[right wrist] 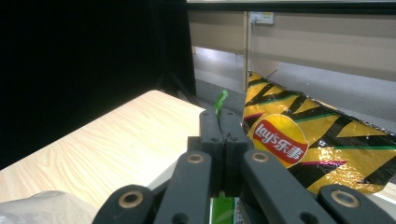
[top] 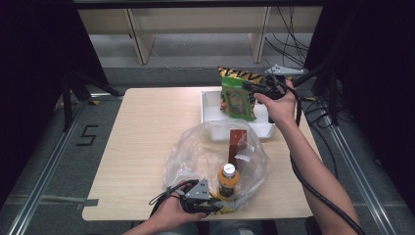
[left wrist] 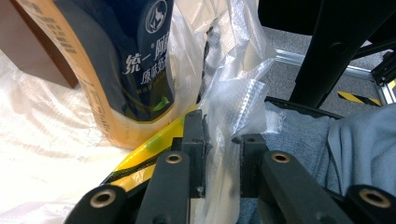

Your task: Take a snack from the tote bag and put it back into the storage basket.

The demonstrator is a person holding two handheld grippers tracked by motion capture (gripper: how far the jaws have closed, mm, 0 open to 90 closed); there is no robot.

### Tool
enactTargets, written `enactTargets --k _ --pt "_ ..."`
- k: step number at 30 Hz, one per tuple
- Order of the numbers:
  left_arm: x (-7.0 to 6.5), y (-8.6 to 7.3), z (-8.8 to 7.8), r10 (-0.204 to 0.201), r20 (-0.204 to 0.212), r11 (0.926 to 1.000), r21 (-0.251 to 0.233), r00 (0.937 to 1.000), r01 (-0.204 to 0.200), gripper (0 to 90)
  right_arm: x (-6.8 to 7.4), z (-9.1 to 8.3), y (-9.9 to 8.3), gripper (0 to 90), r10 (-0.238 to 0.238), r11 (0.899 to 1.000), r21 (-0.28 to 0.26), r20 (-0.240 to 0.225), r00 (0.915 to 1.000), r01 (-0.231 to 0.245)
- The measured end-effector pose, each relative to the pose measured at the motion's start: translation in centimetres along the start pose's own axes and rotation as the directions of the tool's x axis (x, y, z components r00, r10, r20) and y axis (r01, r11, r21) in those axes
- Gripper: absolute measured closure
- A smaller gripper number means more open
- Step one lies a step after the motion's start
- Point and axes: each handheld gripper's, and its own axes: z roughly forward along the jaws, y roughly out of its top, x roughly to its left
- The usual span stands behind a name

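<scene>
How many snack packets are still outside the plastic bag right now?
2. The green packet hangs from the right gripper above the white tray. The yellow chip packet lies behind it at the tray's far end. Others could be hidden behind them.

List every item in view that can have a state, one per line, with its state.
left gripper: shut on the plastic bag's edge
right gripper: shut on the green snack packet's top edge
plastic bag: open, mouth held up
green snack packet: lifted, hanging over the white tray
bottle: upright in the bag, capped
brown box: standing in the bag
Lay's chip bag: sealed, lying at the tray
white tray: on the table
</scene>
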Motion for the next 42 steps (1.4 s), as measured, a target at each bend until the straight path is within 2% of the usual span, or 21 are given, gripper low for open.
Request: enactTargets --k 3,5,6,10,11,12,14,15,17,19,21,26,27,28,33,35,36,37,38,41,42 --pt "0.0 0.0 0.0 0.002 0.002 1.0 0.001 1.0 -0.002 77.7 0.0 0.4 -0.1 90.0 0.017 1.0 0.007 0.0 0.9998 -0.017" --pt "0.0 0.0 0.0 0.001 0.002 1.0 0.0 1.0 -0.001 77.7 -0.2 0.7 -0.1 90.0 -0.002 1.0 -0.003 -0.006 1.0 0.002" --pt "0.1 0.0 -0.1 0.003 0.007 1.0 0.005 1.0 -0.003 77.7 0.0 0.7 -0.1 90.0 0.026 1.0 0.011 -0.002 0.9997 -0.026" --pt "0.0 -0.1 0.0 0.0 0.002 1.0 0.0 1.0 0.0 77.7 -0.2 1.2 0.0 90.0 0.017 1.0 0.005 0.005 0.9998 -0.017" --pt "0.0 -0.1 0.0 0.0 0.002 1.0 -0.001 1.0 0.0 77.7 -0.4 1.3 0.0 90.0 0.002 1.0 0.003 -0.001 1.0 -0.002" --pt "0.2 -0.1 -0.1 0.014 0.013 0.9997 0.019 0.9998 -0.014 77.7 -0.2 1.3 0.1 90.0 0.032 0.999 0.015 0.003 0.9995 -0.032" --pt "0.1 -0.1 0.0 0.012 0.012 0.9998 0.018 0.9998 -0.012 77.7 -0.4 1.5 0.1 90.0 0.009 1.0 0.008 0.01 0.9999 -0.009" --pt "0.1 -0.1 0.0 0.011 0.014 0.9998 0.018 0.9998 -0.011 77.7 -0.3 1.5 0.1 90.0 0.026 1.0 0.016 0.01 0.9996 -0.027" --pt "0.0 -0.1 0.1 -0.001 0.006 1.0 0.001 1.0 0.001 77.7 -0.7 1.9 0.1 90.0 -0.013 1.0 0.0 0.013 0.9998 0.013" --pt "0.0 -0.1 0.1 0.0 0.006 1.0 0.002 1.0 0.0 77.7 -0.5 2.0 0.1 90.0 0.022 1.0 0.008 0.007 0.9997 -0.022" --pt "0.0 -0.1 0.1 -0.001 0.006 1.0 0.002 1.0 0.001 77.7 -0.7 2.2 0.2 90.0 -0.003 1.0 0.002 0.016 0.9999 0.003" --pt "0.0 -0.1 0.1 0.001 0.006 1.0 0.0 1.0 -0.001 77.7 -0.8 2.7 0.1 90.0 -0.012 1.0 0.015 0.016 0.9998 0.012" --pt "-0.1 -0.2 0.1 0.0 0.006 1.0 0.0 1.0 0.0 77.7 -0.7 2.8 0.1 90.0 0.008 1.0 0.018 0.011 0.9999 -0.008" --pt "0.0 -0.2 0.1 0.0 0.008 1.0 0.003 1.0 0.0 77.7 -0.8 2.9 0.0 90.0 -0.008 1.0 0.006 0.025 0.9997 0.008" --pt "-0.1 -0.2 0.2 -0.006 0.009 1.0 0.002 0.9999 0.006 77.7 -0.8 3.0 -0.2 90.0 0.018 0.999 0.031 0.019 0.9997 -0.019" --pt "-0.2 -0.2 0.2 -0.006 0.01 1.0 0.003 0.9999 0.006 77.7 -1.2 3.2 -0.4 90.0 -0.017 1.0 0.019 0.019 0.9997 0.017" --pt "-0.2 -0.2 0.2 -0.005 0.01 1.0 0.004 0.9999 0.005 77.7 -1.1 3.2 -0.5 90.0 0.007 1.0 0.024 0.023 0.9997 -0.007" --pt "-0.1 -0.2 0.2 0.001 0.01 1.0 0.01 0.9999 -0.001 77.7 -1.2 3.3 -0.5 90.0 -0.007 1.0 0.027 0.024 0.9997 0.007" --pt "-0.1 -0.2 0.2 0.001 0.01 0.9999 0.01 0.9999 -0.001 77.7 -1.1 3.3 -0.6 90.0 0.013 0.999 0.035 0.024 0.9996 -0.014" --pt "-0.2 -0.2 0.3 -0.004 0.01 1.0 0.004 0.9999 0.004 77.7 -1.2 3.6 -0.9 90.0 0.007 0.999 0.043 0.016 0.9998 -0.008" --pt "-0.2 -0.2 0.3 -0.004 0.011 1.0 0.005 0.9999 0.004 77.7 -1.2 3.7 -1.1 90.0 0.003 0.999 0.042 0.027 0.9996 -0.004"
